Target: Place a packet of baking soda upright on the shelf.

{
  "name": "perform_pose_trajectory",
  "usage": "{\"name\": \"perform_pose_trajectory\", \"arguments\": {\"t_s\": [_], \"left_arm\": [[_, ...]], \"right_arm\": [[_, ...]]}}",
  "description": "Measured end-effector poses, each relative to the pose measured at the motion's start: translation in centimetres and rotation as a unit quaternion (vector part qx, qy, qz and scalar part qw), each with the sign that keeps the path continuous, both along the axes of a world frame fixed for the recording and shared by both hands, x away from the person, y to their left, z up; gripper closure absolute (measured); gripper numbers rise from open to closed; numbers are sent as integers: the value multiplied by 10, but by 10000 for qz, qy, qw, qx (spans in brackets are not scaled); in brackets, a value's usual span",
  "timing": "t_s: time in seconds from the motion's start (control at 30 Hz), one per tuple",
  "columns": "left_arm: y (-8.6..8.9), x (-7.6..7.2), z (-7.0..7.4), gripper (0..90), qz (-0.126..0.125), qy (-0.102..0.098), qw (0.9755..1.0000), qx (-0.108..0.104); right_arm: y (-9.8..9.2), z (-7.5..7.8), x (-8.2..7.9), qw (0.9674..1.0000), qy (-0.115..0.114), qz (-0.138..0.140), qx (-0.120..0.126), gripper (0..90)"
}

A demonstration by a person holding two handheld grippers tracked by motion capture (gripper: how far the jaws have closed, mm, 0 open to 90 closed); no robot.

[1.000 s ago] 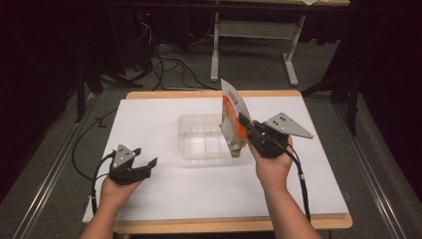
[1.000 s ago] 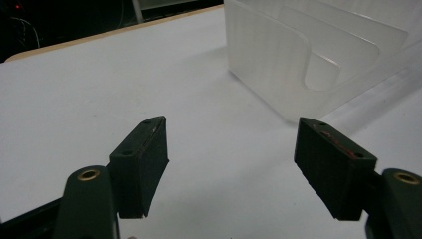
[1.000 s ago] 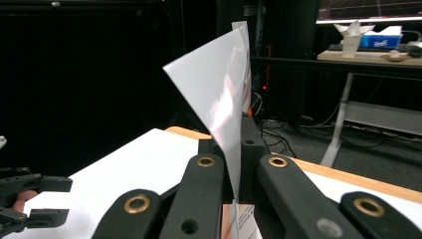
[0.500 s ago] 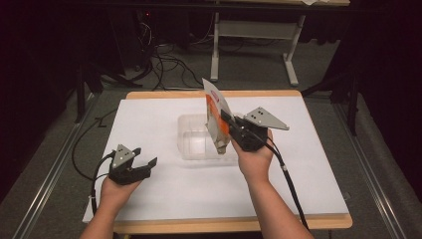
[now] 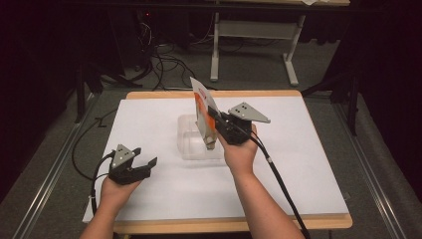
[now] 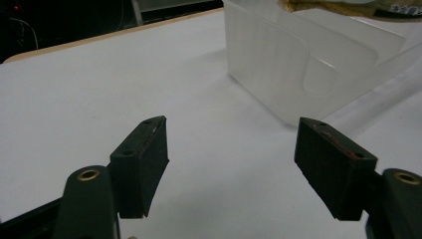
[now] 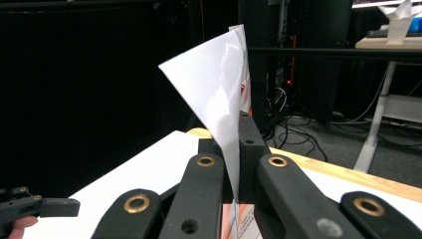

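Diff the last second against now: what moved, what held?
The right gripper, shut on the flat white-and-orange packet, carried it leftward from the right rim to above the middle of the clear plastic box. The left gripper stayed open and still; the box stayed put.

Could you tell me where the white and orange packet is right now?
In the high view, the packet is clamped in the right hand-held gripper, held upright above the clear plastic container at the table's centre.

light: bright tabletop | surround: dark | focus: slightly soft
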State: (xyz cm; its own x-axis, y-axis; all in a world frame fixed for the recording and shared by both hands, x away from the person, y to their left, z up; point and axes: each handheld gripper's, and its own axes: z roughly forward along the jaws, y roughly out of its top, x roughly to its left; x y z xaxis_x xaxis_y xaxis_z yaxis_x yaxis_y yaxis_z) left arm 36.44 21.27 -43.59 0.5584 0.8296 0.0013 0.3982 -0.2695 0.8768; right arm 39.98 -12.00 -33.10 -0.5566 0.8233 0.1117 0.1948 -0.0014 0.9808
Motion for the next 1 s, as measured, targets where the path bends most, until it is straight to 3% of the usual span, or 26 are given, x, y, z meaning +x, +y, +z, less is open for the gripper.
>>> {"name": "perform_pose_trajectory", "arguments": {"t_s": [0.57, 1.0], "left_arm": [[0, 0, 0, 297, -7, 13, 10000, -21], [-1, 1, -1, 297, -43, 37, 10000, 18]], "right_arm": [[21, -17, 21, 9999, 150, -33, 15, 900], [28, -31, 27, 9998, 173, -43, -91, 900]]}}
